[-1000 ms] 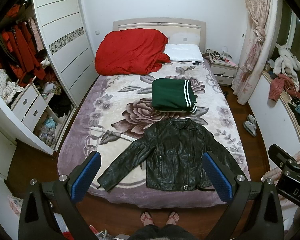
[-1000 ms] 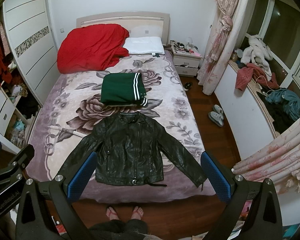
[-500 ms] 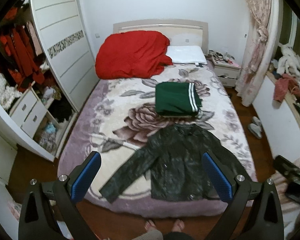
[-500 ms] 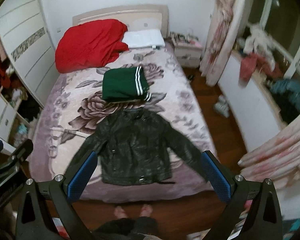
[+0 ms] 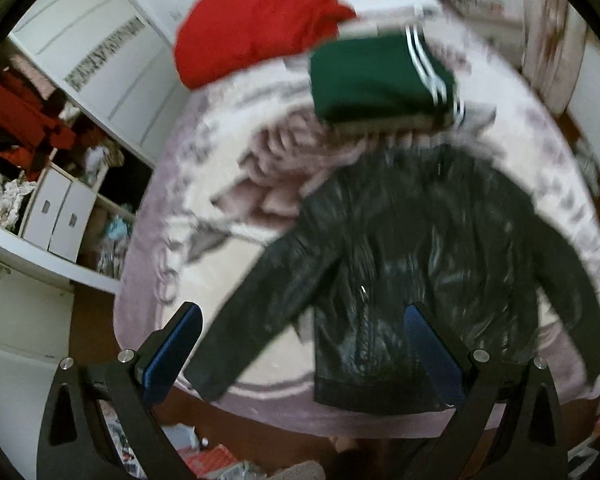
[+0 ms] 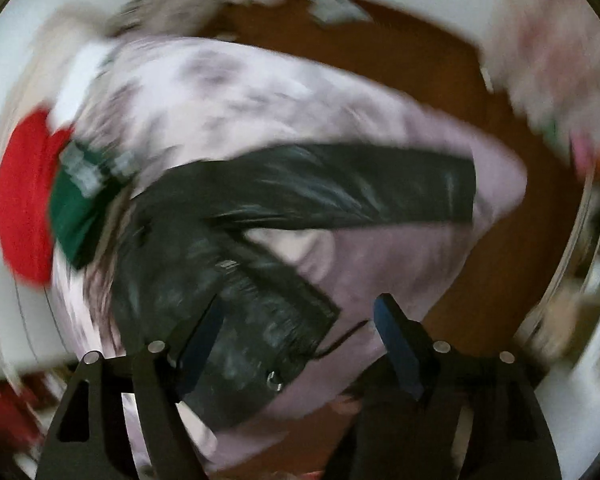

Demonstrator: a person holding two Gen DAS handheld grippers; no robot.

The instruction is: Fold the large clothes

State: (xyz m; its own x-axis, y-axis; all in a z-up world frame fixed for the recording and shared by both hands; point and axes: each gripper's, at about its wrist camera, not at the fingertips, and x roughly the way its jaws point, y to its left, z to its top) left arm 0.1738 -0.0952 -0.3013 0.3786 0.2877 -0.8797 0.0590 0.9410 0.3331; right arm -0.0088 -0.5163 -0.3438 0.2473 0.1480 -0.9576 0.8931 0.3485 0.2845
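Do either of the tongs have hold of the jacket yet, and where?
No. Left tongs and right tongs are open above the black jacket; nothing is held.

Both wrist cams are looking down on the bed (image 5: pixel 220 184) from its near end. Left cam is sitting above the near left part, facing fwd toward the far end, w/ the black jacket (image 5: pixel 412 264) filling the centre. Right cam is hanging nearer, rolled sideways, heavily blurred, facing the bed's near right corner. Both are sharing the jacket and the green folded garment (image 6: pixel 76 216).

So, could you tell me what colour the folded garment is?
Dark green with white stripes; left wrist view.
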